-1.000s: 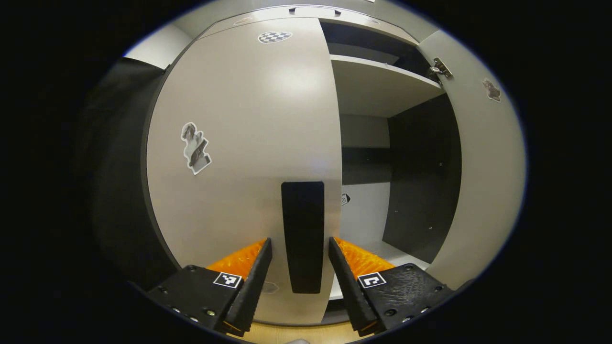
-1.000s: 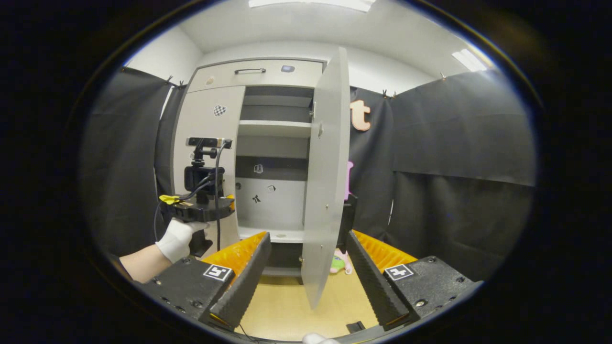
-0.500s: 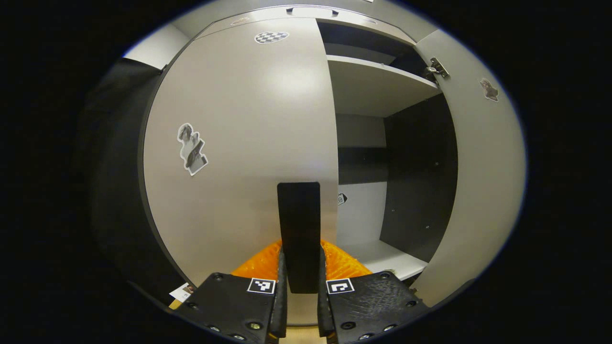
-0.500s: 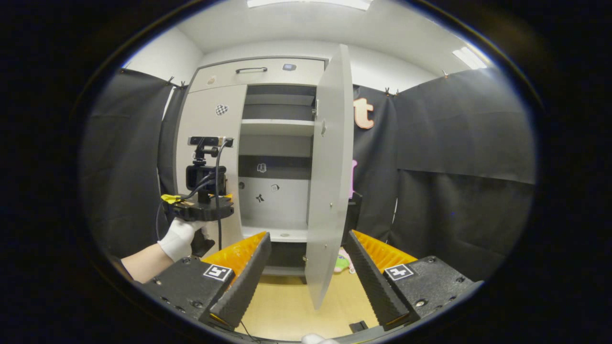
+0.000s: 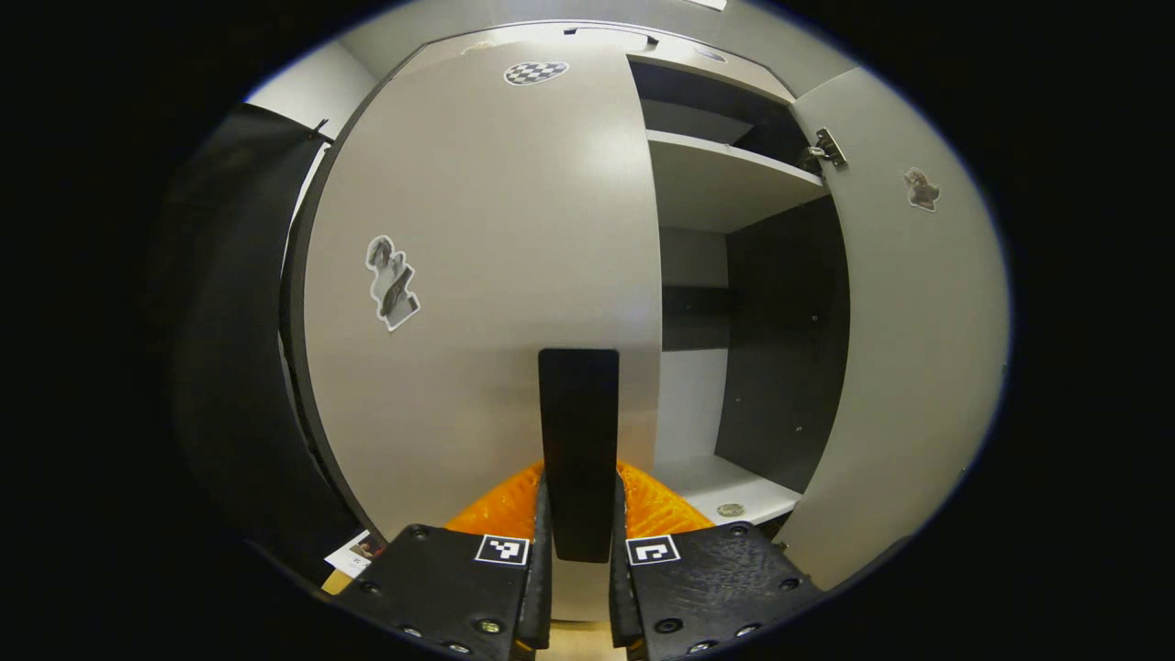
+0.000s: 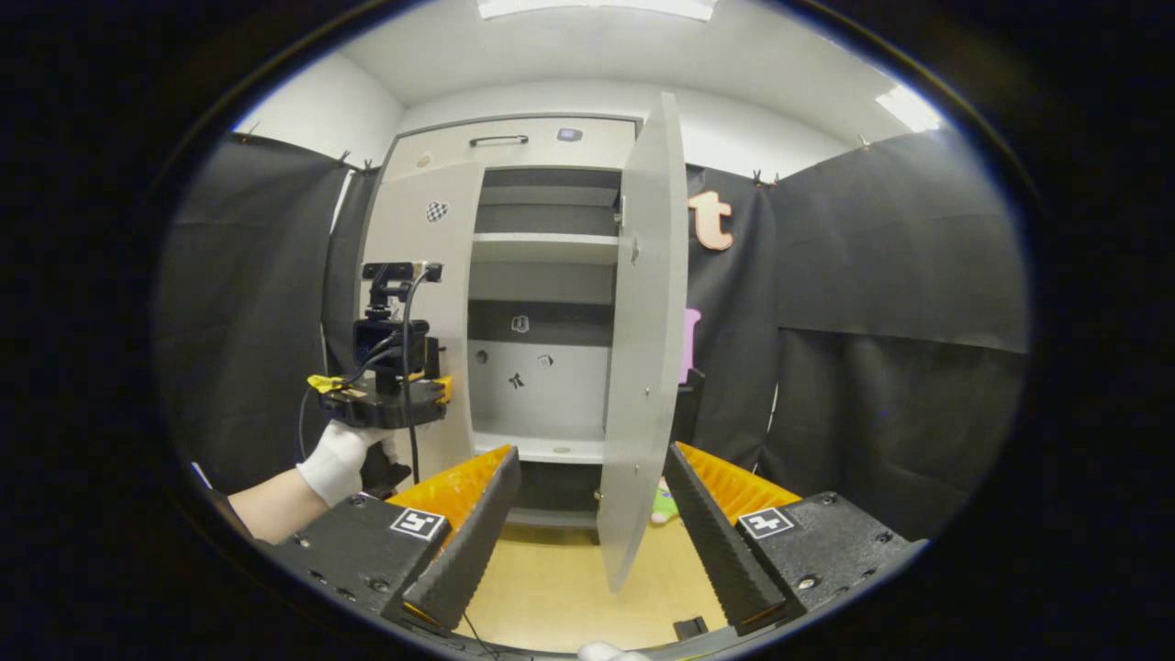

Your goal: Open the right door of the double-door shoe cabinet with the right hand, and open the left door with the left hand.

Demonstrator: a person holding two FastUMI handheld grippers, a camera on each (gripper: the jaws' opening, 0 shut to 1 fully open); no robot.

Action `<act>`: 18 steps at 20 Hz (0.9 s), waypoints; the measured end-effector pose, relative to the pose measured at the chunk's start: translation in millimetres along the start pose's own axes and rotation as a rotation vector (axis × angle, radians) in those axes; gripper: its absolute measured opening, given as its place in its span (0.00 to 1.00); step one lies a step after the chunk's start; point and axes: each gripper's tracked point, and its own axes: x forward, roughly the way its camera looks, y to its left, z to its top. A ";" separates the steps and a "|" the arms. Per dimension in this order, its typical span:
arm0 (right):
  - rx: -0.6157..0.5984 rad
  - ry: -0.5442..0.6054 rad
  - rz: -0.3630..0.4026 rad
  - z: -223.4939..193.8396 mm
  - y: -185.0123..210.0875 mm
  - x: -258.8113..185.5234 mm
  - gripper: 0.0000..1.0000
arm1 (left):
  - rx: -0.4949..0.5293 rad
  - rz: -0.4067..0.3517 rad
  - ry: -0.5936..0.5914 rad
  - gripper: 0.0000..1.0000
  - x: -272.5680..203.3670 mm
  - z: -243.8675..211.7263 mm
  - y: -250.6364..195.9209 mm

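The shoe cabinet's grey left door [image 5: 496, 275] stands close in front of me in the left gripper view, with stickers on it. Its black vertical handle [image 5: 578, 431] runs down between my left gripper's [image 5: 578, 560] fingers, which are shut on it. The right door [image 6: 643, 349] is swung out, its edge towards me in the right gripper view. My right gripper [image 6: 592, 523] is open, a finger showing on either side of that door's lower edge without touching it. Farther off at the left door is the left gripper [image 6: 386, 404], held by a gloved hand [image 6: 344, 459].
Inside the cabinet are a grey shelf [image 6: 542, 248], a dark back wall and a bottom shelf [image 5: 725, 487] with a small round thing [image 5: 731, 509]. A top drawer [image 6: 500, 140] sits above. A small toy [image 6: 663, 505] lies on the wooden floor [image 6: 551, 588]. Black cloth walls stand on both sides.
My left gripper has shut on the left door's handle, and the door's free edge has shifted slightly. The right gripper stayed open and drifted a little, so the right door sits further right.
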 end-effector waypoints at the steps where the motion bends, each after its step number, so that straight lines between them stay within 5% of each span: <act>1: 0.002 -0.003 0.012 -1.0 1.5 -0.8 1.00 | -0.006 -0.011 -0.003 0.19 -3.8 0.3 -0.2; 16: -0.015 -0.003 0.168 -3.6 32.2 -9.9 1.00 | -0.004 0.015 -0.003 0.18 -81.0 -7.1 35.1; 17: -0.016 -0.007 0.175 -1.9 34.6 -11.1 1.00 | -0.005 0.028 -0.007 0.27 -90.1 -7.8 41.3; 18: -0.019 -0.011 0.184 -1.0 37.9 -11.3 1.00 | 0.003 0.034 -0.008 0.18 -97.3 -7.2 49.8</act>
